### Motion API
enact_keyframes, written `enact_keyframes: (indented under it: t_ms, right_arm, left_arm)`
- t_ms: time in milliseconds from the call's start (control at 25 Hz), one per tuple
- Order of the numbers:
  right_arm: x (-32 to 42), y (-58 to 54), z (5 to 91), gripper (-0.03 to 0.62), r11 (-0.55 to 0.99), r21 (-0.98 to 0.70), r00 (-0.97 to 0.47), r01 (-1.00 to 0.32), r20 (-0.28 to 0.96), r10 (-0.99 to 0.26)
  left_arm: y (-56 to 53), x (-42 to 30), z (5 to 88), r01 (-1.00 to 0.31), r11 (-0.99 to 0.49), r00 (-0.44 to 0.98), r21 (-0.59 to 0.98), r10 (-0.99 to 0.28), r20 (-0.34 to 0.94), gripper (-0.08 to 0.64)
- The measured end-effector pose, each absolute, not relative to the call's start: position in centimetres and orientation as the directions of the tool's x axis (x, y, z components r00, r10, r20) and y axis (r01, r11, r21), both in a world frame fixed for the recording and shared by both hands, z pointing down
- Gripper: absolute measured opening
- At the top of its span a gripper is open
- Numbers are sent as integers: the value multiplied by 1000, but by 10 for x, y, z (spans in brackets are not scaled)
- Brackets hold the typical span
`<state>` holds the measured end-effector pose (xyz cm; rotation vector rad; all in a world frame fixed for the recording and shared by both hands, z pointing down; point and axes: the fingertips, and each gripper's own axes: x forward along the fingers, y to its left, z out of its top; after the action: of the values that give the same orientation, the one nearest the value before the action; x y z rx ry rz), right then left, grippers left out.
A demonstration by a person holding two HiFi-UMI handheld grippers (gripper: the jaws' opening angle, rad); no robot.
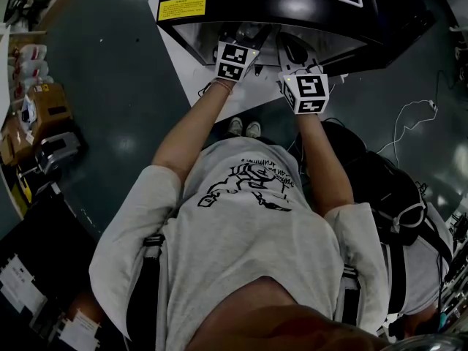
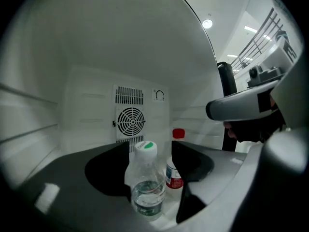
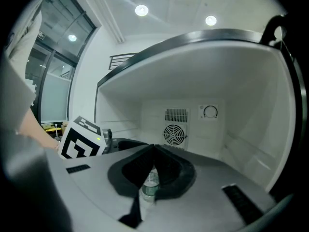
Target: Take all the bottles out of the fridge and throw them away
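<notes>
Green-capped bottle stands on the fridge floor, lower centre; left hand-held gripper, released, straddles it, apparently poised to grasp; right hand-held gripper is clenched, empty.

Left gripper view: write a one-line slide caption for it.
The left gripper, jaws open, straddles a clear bottle in the fridge; a red-capped bottle stands behind.

The fridge interior is lit softly and evenly; glare is thrown by ceiling lamps. Both gripper views are warped and darkened at their edges.
</notes>
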<state>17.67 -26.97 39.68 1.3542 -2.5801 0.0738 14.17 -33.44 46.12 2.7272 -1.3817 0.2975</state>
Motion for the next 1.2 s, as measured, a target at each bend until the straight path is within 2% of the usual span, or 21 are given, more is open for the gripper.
enact_keyframes:
  t_ms: [280, 440, 1200]
  right_arm:
    - [175, -272, 399, 9, 570, 57, -545, -820, 229, -807]
    - [175, -270, 398, 9, 566, 51, -543, -823, 226, -809]
    - [186, -264, 393, 9, 549, 41, -530, -835, 212, -821]
  left_arm:
    - [-341, 143, 465, -813, -581, 565, -24, -799, 208, 256]
    - [-344, 141, 469, -827, -561, 540, -38, -810, 227, 163]
    - [-335, 137, 468, -822, -568, 548, -28, -804, 233, 155]
